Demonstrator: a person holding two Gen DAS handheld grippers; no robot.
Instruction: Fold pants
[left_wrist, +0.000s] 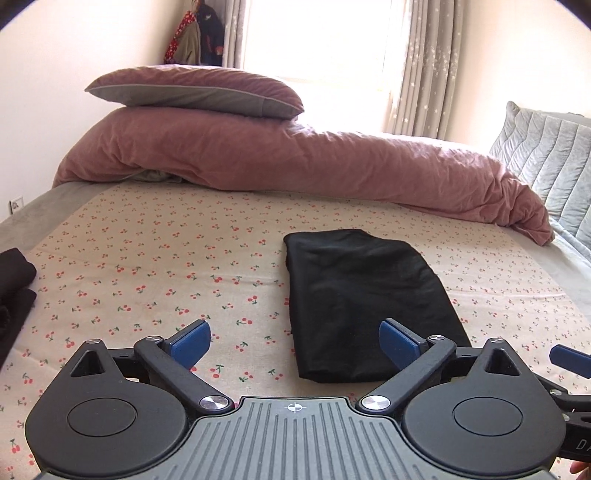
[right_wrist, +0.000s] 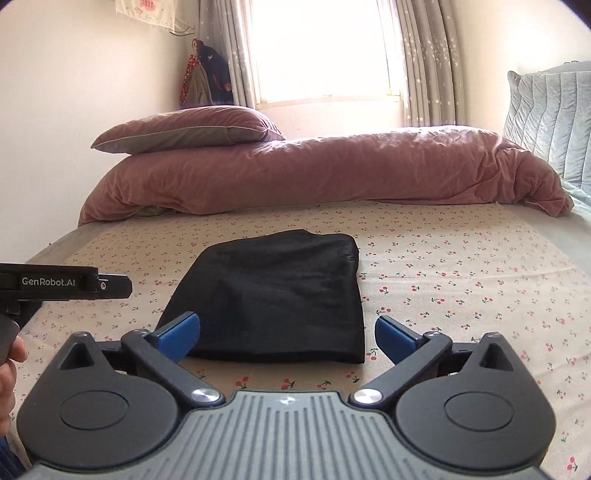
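At the far left edge of the left wrist view, a second dark garment lies bunched on the cherry-print sheet, well apart from everything else. The left gripper is held low and level over the bed, pointing toward the heaped pink duvet and the pillow stacked on it. Its blue-padded fingers stand wide apart and hold nothing. The black pants lie folded into a compact rectangle on the sheet, ahead and to the right of centre; the right-hand finger of this gripper overlaps their near edge in the picture, though whether it touches the cloth cannot be told.

In the right wrist view, the left tool's black body shows at the left margin, with part of the person's hand below it. The right gripper is likewise low, level and aimed at the duvet, jaws spread wide and empty. The folded pants sit straight ahead, their near edge spanning most of the gap between the fingers. A grey quilted cushion stands at the far right.
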